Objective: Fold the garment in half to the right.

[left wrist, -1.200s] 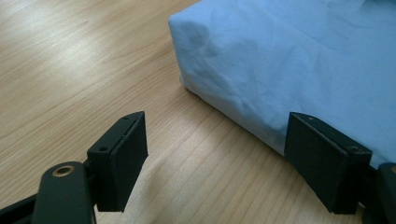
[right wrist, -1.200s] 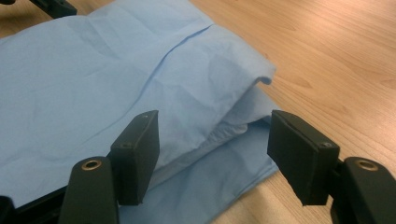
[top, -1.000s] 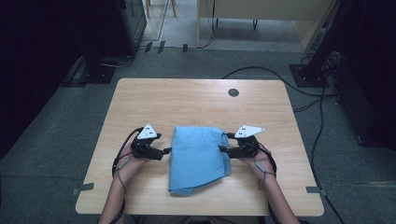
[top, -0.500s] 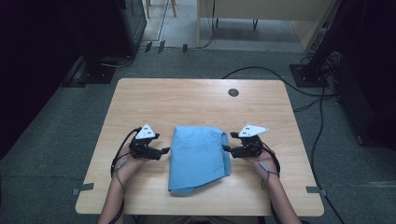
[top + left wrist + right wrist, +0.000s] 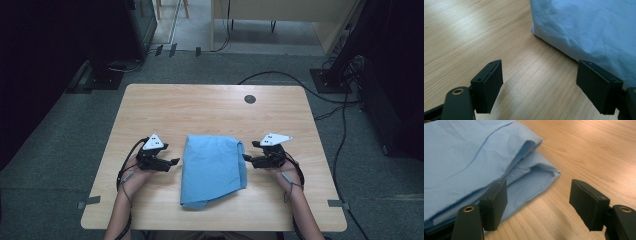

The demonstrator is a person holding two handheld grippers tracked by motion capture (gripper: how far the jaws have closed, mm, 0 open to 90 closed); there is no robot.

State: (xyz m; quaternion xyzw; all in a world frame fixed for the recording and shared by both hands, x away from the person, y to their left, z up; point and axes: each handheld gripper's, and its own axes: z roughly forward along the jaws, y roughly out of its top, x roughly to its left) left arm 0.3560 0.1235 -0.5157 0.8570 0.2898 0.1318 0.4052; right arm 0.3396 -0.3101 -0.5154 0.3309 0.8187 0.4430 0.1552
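A folded light blue cloth [image 5: 212, 167] lies flat near the front middle of the wooden table [image 5: 210, 110]. My left gripper [image 5: 174, 162] rests just off the cloth's left edge, open, with bare wood between its jaws. In the left gripper view [image 5: 540, 86] the cloth [image 5: 594, 30] fills the upper right and its edge passes behind the right jaw. My right gripper [image 5: 245, 157] stands open at the cloth's right edge. The right gripper view [image 5: 537, 206] shows the layered corner of the cloth [image 5: 474, 162] beside the left jaw, with nothing pinched.
A small dark round cap [image 5: 250, 99] sits in the table near its far edge. Black cables [image 5: 300, 82] run across the grey floor behind the table. Dark equipment stands on the far left and right.
My right gripper has drawn back a little to the right, off the cloth's edge. The left gripper and the cloth have stayed put.
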